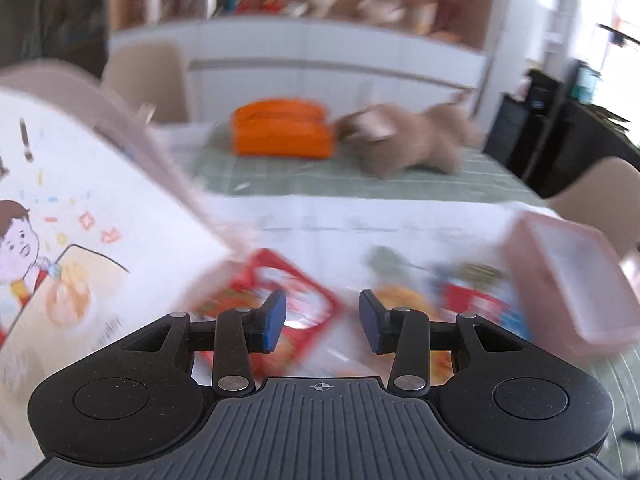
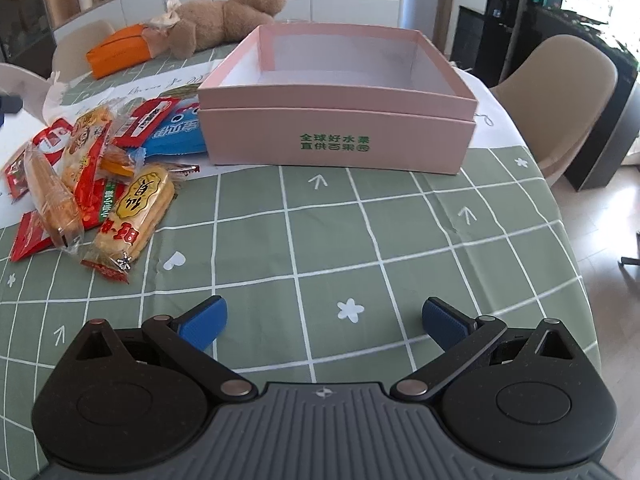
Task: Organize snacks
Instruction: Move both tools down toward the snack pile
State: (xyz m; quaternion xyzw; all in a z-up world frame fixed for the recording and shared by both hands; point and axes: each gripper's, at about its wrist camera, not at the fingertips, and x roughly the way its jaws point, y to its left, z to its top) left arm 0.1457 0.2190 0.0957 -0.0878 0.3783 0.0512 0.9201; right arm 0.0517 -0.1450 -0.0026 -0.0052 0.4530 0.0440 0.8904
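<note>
Right wrist view shows a pink cardboard box (image 2: 340,136) at upper centre of the frame, standing on the green checked surface (image 2: 360,240). Its upper tier is open and shows only a bare white floor inside. Green Chinese characters are printed on its front wall in two lines, appearing mirrored. Just left of the box, at the left edge of the frame, lies the pile of snack packets (image 2: 100,176): a blue packet (image 2: 176,132) touching the box's front corner, red packets, a clear-wrapped rice cracker pack (image 2: 132,212) with Chinese lettering, and a clear bag of long biscuits (image 2: 50,196). An orange pouch (image 2: 118,52) and a teddy bear (image 2: 224,16) lie behind, upper left.

The right gripper (image 2: 323,322) hovers over the cloth at the bottom, spread wide, holding nothing.

Left wrist view is blurred. The left gripper (image 1: 322,322) is parted and empty above red snack packets (image 1: 280,304). A white illustrated sheet (image 1: 80,240) with a cartoon boy fills the left side.
</note>
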